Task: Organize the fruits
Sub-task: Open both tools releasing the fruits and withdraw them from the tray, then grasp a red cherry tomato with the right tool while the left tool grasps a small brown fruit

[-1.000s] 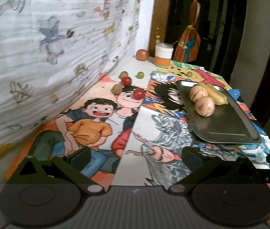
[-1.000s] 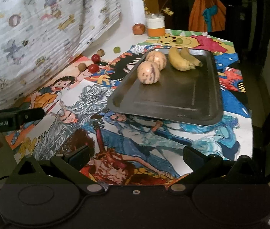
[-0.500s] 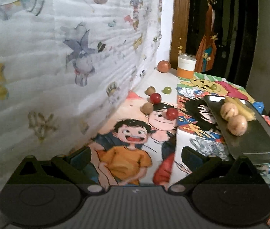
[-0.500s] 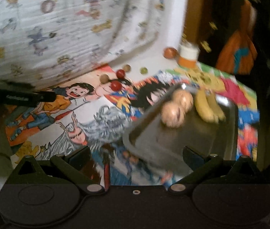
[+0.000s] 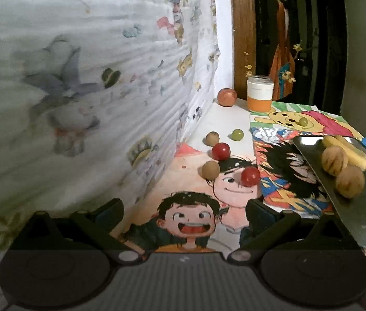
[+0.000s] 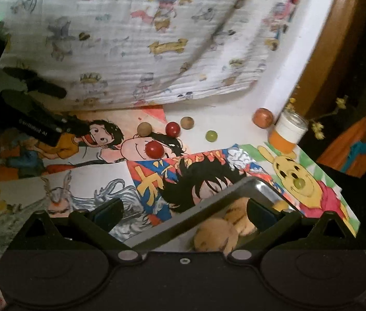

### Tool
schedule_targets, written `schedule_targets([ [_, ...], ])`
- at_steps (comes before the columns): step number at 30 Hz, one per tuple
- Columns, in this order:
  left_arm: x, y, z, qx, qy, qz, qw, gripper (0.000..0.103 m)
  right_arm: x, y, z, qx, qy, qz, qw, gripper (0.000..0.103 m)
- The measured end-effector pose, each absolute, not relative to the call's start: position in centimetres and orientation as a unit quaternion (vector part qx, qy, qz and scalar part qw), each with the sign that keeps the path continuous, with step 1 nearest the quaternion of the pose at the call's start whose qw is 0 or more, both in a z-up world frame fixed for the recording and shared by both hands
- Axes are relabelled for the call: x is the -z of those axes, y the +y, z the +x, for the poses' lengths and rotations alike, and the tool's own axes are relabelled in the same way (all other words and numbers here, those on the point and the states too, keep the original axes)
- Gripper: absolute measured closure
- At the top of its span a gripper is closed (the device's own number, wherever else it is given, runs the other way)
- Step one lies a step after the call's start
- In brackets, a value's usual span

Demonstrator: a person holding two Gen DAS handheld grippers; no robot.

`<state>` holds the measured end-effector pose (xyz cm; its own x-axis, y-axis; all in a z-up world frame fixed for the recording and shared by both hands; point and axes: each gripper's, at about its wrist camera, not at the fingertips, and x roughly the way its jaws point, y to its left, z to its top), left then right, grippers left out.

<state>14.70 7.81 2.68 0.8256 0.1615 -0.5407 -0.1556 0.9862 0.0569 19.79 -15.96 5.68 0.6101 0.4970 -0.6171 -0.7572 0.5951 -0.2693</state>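
A dark metal tray (image 5: pixel 359 212) on the right holds two round tan striped fruits (image 5: pixel 350 182) and bananas (image 5: pixel 348 150). Small loose fruits lie on the cartoon-printed table: two red ones (image 5: pixel 250 176) (image 6: pixel 154 149), two brown ones (image 5: pixel 210 169), green ones (image 5: pixel 237 134) (image 6: pixel 299 182) and an apple (image 5: pixel 227 97) at the back. My left gripper (image 5: pixel 183 212) is open and empty, low over the table, a short way in front of the red and brown fruits. My right gripper (image 6: pixel 184 212) is open and empty above the tray's near corner (image 6: pixel 255 181), over the tan fruits (image 6: pixel 214 235).
A patterned white cloth (image 5: pixel 92 77) hangs along the left side. A white and orange jar (image 5: pixel 259 93) stands at the back by a wooden door frame (image 5: pixel 242 33). The left gripper's body shows in the right wrist view (image 6: pixel 37 129).
Both grippers moved forward and leftwards. The left one came closer to the loose small fruits near the cloth. The right one came over the tray and turned to face the cloth.
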Motion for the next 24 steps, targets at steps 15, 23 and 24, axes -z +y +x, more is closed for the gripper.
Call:
schedule_targets([
  [15, -1.6, 7.1, 21.6, -0.081, 0.288, 0.015, 0.954, 0.009, -3.2, -12.2, 27.0, -0.432, 0.269, -0.273, 0.816, 0.015],
  [23, -0.8, 7.3, 24.2, -0.07, 0.292, 0.017, 0.954, 0.023, -2.7, -10.2, 28.2, -0.467, 0.264, -0.282, 0.796, 0.025],
  [24, -0.8, 7.4, 24.4, -0.069, 0.293, 0.018, 0.953, 0.024, -2.6, -10.0, 28.3, -0.47, 0.264, -0.284, 0.793, 0.026],
])
